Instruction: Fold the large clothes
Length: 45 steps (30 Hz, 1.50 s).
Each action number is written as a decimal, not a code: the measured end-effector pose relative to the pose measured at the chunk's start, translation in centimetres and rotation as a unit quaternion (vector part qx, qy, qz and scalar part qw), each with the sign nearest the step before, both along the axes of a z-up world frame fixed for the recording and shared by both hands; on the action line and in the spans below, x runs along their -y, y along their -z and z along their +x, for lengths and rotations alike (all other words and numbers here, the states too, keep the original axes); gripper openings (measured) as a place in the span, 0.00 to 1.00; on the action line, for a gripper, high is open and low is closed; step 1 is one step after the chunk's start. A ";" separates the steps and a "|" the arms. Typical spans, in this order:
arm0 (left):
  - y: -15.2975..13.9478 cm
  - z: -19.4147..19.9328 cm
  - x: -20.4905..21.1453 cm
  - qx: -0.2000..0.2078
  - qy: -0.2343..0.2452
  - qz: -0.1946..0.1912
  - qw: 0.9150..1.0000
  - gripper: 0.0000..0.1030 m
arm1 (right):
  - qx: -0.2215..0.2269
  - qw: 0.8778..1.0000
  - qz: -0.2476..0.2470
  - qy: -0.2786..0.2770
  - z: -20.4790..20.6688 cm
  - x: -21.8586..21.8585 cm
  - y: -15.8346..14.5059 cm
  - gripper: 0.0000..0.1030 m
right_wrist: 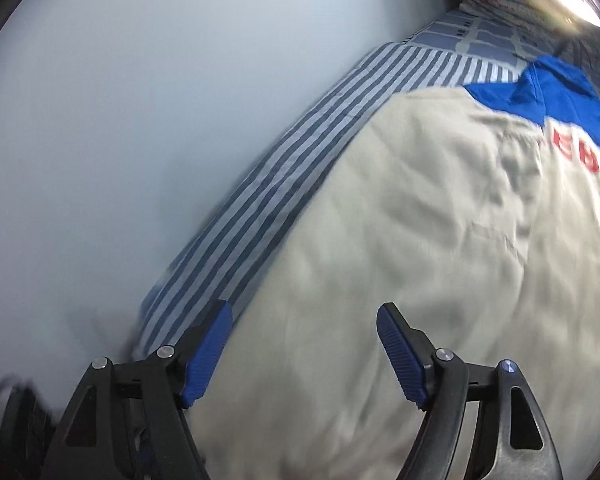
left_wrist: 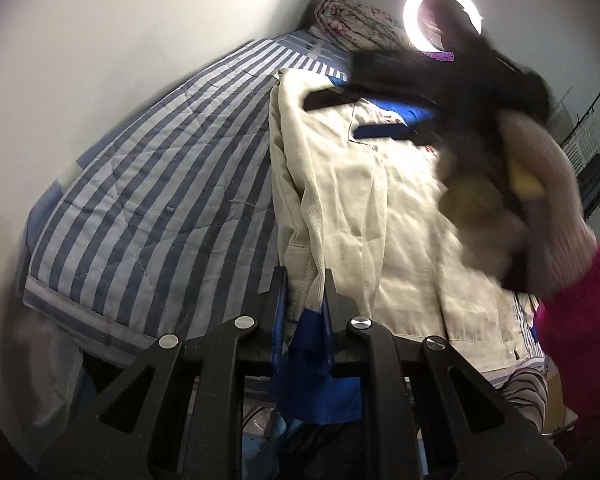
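Note:
A large cream jacket [left_wrist: 364, 200] with blue collar and cuffs and red lettering lies on a blue-and-white striped bed. My left gripper [left_wrist: 303, 280] is shut on the jacket's cream sleeve end with its blue cuff [left_wrist: 312, 376], which hangs down between the fingers. In the left wrist view my right gripper [left_wrist: 360, 116] is blurred above the jacket's chest near the collar, open. In the right wrist view the right gripper [right_wrist: 304, 312] is open and empty over the cream jacket [right_wrist: 400, 240]; its blue yoke [right_wrist: 540, 88] is at upper right.
The striped quilt [left_wrist: 160, 200] covers the bed beside a white wall [left_wrist: 100, 60]. A rolled floral blanket [left_wrist: 356, 24] lies at the far end. A ring light [left_wrist: 442, 16] glows behind. A wire rack [left_wrist: 588, 152] stands at right. The person's pink sleeve [left_wrist: 580, 320] is at right.

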<state>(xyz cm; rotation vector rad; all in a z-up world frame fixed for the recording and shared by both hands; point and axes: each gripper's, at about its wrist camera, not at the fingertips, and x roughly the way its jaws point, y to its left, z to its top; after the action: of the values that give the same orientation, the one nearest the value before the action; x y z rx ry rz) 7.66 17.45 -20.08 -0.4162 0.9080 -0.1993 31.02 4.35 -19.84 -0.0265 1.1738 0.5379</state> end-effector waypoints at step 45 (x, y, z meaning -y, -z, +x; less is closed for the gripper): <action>-1.2 0.6 18.9 0.009 0.209 0.103 0.973 0.18 | -0.064 0.949 0.180 0.249 -1.2 23.6 8.2 0.07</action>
<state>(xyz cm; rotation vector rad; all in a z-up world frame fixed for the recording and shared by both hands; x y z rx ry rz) 8.25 -1.50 -18.85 -0.0268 0.9810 -0.4881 29.82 -19.24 -28.02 0.6125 1.1392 0.2976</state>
